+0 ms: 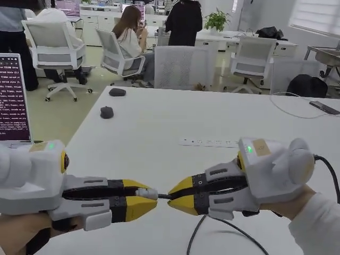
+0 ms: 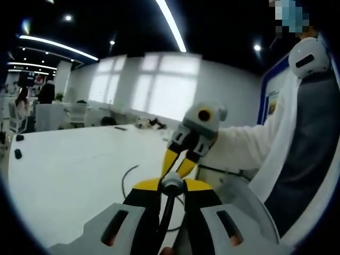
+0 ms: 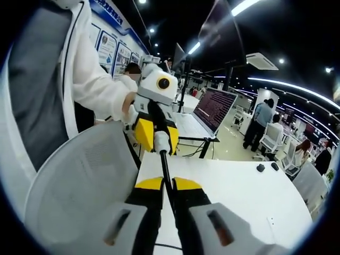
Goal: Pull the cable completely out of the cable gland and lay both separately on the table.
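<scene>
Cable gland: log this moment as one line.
left gripper: shut on cable gland | right gripper: shut on cable | state: cable not yet out, both above table

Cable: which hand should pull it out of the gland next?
Right, probably: the right tool is shut on the cable just beside the gland, while the left tool holds the gland.

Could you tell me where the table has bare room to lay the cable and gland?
Bare table lies between the mice and the power strip, and beyond the strip toward the phone. Crowded at the near edge, where the cable loops.
</scene>
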Action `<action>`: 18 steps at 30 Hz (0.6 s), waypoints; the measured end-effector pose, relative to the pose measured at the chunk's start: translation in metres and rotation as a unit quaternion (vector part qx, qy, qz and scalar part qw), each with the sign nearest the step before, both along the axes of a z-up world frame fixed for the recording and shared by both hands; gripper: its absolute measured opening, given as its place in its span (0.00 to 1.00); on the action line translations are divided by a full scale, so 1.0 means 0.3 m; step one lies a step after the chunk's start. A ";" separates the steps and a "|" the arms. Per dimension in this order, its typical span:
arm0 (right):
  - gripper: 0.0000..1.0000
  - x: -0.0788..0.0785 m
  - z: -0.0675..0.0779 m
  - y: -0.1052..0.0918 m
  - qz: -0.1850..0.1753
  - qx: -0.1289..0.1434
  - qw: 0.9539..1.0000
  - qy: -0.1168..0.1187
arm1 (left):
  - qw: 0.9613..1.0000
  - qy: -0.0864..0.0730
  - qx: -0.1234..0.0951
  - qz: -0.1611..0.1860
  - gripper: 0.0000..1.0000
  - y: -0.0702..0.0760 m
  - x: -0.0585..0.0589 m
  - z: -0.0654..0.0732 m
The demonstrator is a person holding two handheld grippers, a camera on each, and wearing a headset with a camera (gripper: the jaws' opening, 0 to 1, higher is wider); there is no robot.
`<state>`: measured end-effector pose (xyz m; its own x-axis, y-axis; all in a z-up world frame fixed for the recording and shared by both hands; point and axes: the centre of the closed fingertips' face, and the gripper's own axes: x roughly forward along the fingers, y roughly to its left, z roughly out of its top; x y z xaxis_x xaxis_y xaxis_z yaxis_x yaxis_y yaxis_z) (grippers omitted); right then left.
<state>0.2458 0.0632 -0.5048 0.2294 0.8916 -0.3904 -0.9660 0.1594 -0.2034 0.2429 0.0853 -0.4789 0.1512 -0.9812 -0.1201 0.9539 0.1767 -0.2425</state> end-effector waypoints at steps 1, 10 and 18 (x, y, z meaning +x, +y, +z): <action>0.05 0.003 -0.004 -0.005 -0.002 0.000 1.000 0.002 | 1.000 0.001 0.001 0.002 0.16 0.008 0.004 -0.001; 0.05 0.017 -0.051 -0.060 -0.024 -0.013 0.999 0.018 | 1.000 0.006 0.005 0.015 0.16 0.050 0.013 -0.001; 0.04 0.015 -0.047 -0.084 -0.036 -0.006 0.999 0.023 | 1.000 0.006 -0.010 0.025 0.16 0.067 0.024 0.024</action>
